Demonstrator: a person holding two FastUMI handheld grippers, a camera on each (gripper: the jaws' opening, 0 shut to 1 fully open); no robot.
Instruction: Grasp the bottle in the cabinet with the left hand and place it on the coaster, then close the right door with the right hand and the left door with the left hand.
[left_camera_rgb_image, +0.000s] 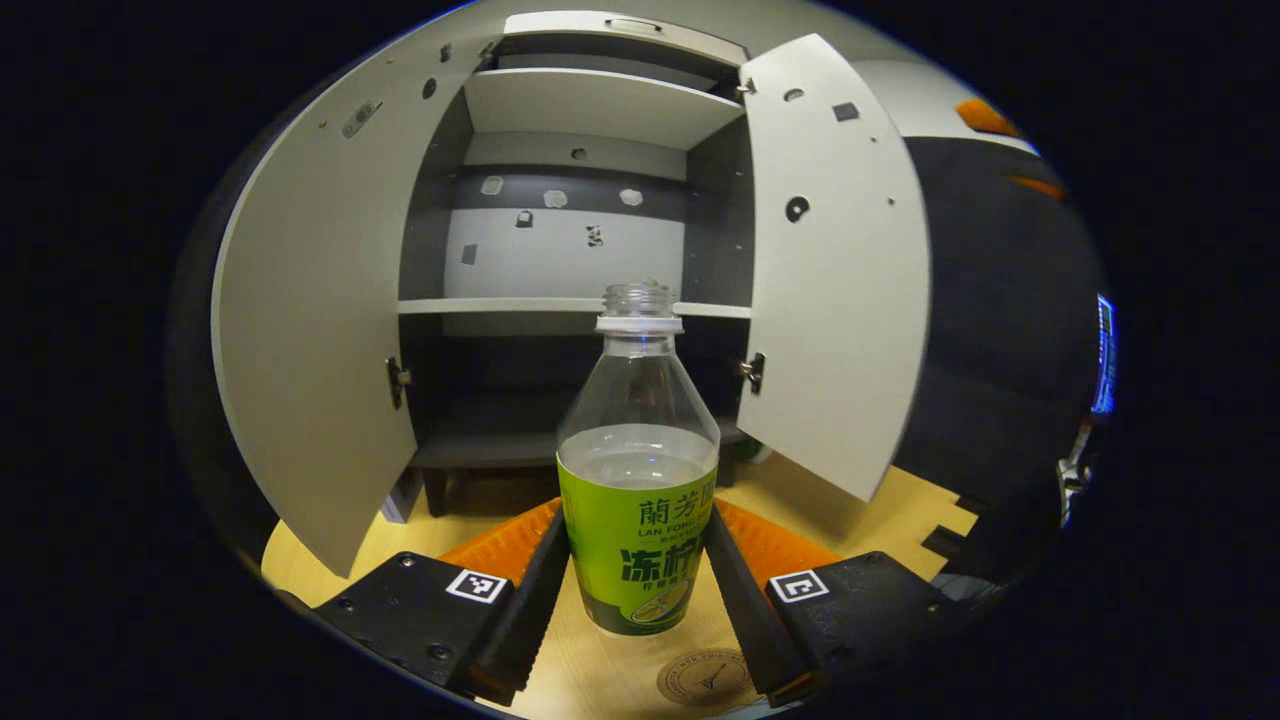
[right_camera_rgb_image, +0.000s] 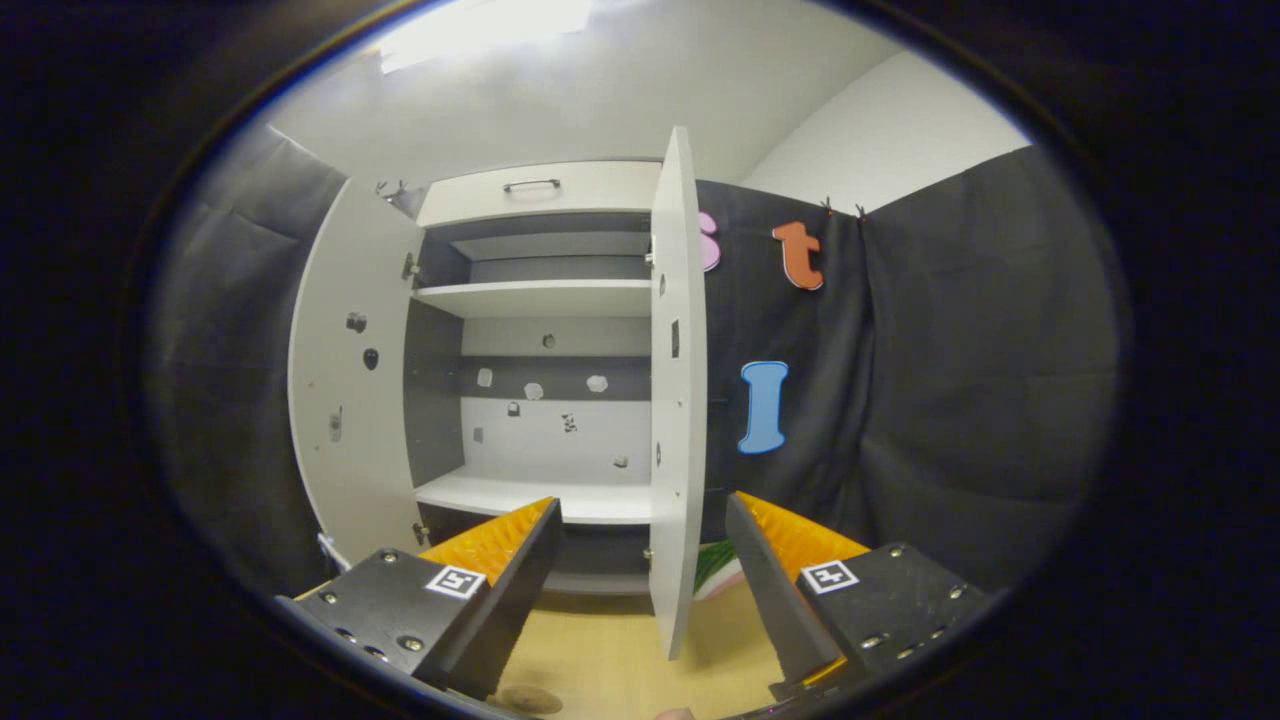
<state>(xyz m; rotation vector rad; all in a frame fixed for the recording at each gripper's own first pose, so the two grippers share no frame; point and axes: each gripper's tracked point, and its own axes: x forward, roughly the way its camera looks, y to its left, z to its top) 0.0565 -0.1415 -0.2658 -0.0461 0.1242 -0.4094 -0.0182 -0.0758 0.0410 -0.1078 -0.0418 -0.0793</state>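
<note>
A clear, uncapped bottle (left_camera_rgb_image: 637, 500) with a green label and some liquid inside stands upright between the fingers of my left gripper (left_camera_rgb_image: 635, 515), which press on both of its sides. Just in front of its base a round brown coaster (left_camera_rgb_image: 705, 678) lies on the wooden table (left_camera_rgb_image: 590, 670). Whether the bottle rests on the table I cannot tell. Behind it the cabinet (left_camera_rgb_image: 575, 250) stands with its left door (left_camera_rgb_image: 310, 330) and right door (left_camera_rgb_image: 840, 270) swung open. My right gripper (right_camera_rgb_image: 643, 505) is open, facing the edge-on right door (right_camera_rgb_image: 678, 400) from a short distance.
The cabinet shelves (right_camera_rgb_image: 540, 495) hold nothing, and a drawer with a handle (right_camera_rgb_image: 532, 185) sits on top. The left door (right_camera_rgb_image: 345, 400) stands wide open. A green and white object (right_camera_rgb_image: 715, 570) peeks out behind the right door's lower edge. Black cloth walls close in the right side.
</note>
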